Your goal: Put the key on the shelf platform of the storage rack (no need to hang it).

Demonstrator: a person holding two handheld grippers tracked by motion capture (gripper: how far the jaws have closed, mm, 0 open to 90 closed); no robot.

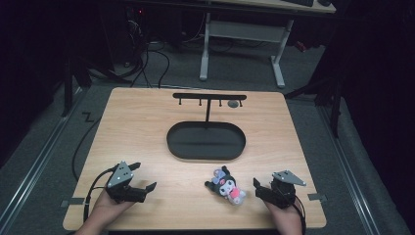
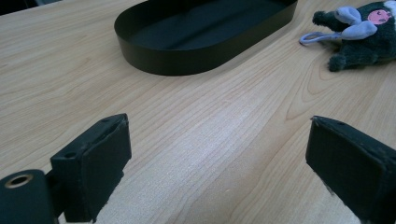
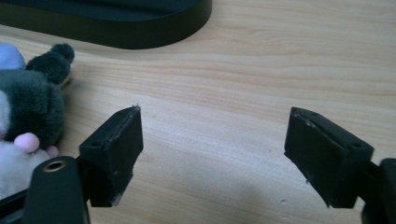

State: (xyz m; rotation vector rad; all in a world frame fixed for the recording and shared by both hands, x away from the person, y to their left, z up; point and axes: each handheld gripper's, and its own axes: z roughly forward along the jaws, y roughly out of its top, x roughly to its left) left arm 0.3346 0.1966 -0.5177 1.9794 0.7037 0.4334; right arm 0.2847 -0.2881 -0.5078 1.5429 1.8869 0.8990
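Your right gripper [image 3: 212, 156] sits low over the wooden table [image 3: 261, 70]. Both black jaws rise from the bottom edge and stand wide apart, with bare wood grain between them and nothing held. The pads [image 3: 122, 156] show slightly frayed edges. A brass-coloured screw hole [image 3: 55, 165] shows on the left jaw mount.

At the left edge you see part of a plush toy [image 3: 28, 109]: dark grey fur, a rounded dark tuft pointing toward the tray, a pale blue patch at the top, and white fabric with small pink parts lower down. It lies on the table just beside the left jaw.

Along the top edge, the low curved wall of a black tray [image 3: 140, 28] rests on the table.
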